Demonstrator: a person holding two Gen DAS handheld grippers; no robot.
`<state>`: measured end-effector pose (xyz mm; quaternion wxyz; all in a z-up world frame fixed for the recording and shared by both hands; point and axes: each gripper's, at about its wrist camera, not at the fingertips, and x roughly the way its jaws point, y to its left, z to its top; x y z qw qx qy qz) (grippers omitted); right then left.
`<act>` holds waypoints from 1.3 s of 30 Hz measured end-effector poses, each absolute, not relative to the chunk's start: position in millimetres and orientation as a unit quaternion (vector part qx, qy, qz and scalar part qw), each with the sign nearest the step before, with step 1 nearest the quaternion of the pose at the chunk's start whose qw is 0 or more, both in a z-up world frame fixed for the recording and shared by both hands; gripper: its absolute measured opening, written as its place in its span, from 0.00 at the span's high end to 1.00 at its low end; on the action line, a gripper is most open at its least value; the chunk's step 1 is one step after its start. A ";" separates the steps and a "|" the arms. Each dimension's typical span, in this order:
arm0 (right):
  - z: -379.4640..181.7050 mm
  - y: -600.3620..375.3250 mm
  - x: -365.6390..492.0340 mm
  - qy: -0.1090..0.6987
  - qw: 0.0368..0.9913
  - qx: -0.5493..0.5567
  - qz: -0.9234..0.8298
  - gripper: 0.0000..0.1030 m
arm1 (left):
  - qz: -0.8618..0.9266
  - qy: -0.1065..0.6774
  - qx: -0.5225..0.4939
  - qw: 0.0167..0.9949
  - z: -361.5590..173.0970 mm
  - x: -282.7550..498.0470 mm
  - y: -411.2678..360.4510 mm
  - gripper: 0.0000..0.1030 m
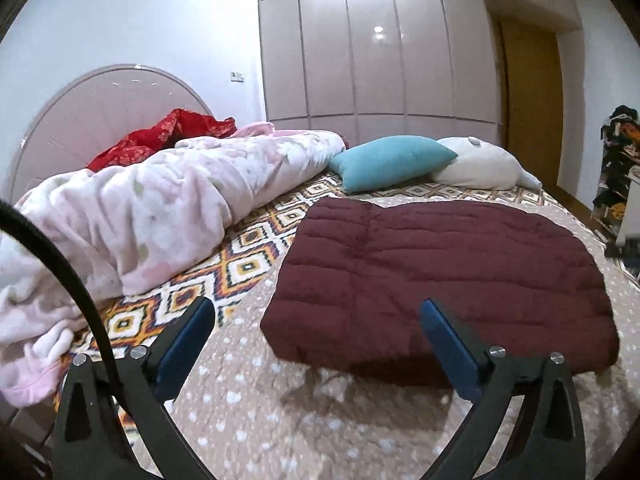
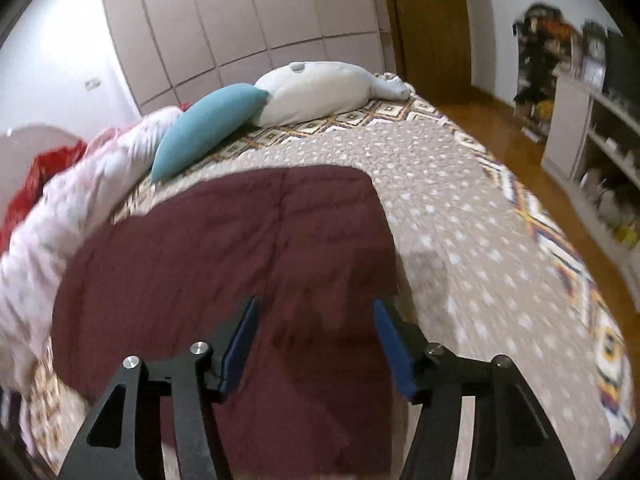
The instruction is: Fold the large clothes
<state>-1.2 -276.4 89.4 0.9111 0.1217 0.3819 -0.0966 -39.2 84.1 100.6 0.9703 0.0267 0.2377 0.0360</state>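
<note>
The maroon quilted garment lies folded flat on the dotted bedspread. The left gripper and right gripper hang spread, empty. The fold seems finished; perhaps one more halving.

Left tool black angular arms, blue pads, silver screws, black cable; right tool alike

Bare dotted bedspread right of the folded maroon garment. Pink blanket crowds its left side; teal pillow sits beyond.
</note>
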 end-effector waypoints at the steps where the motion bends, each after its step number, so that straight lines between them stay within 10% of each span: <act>1: 89.6 -263.5 -17.8 0.385 0.912 0.107 -0.097 0.36 | 0.034 0.242 0.023 0.969 102.4 -46.0 82.2 0.01; 39: 114.8 -143.7 -206.4 0.322 0.930 -0.089 -0.155 0.23 | 0.010 0.250 0.027 0.968 136.2 -205.9 50.6 0.01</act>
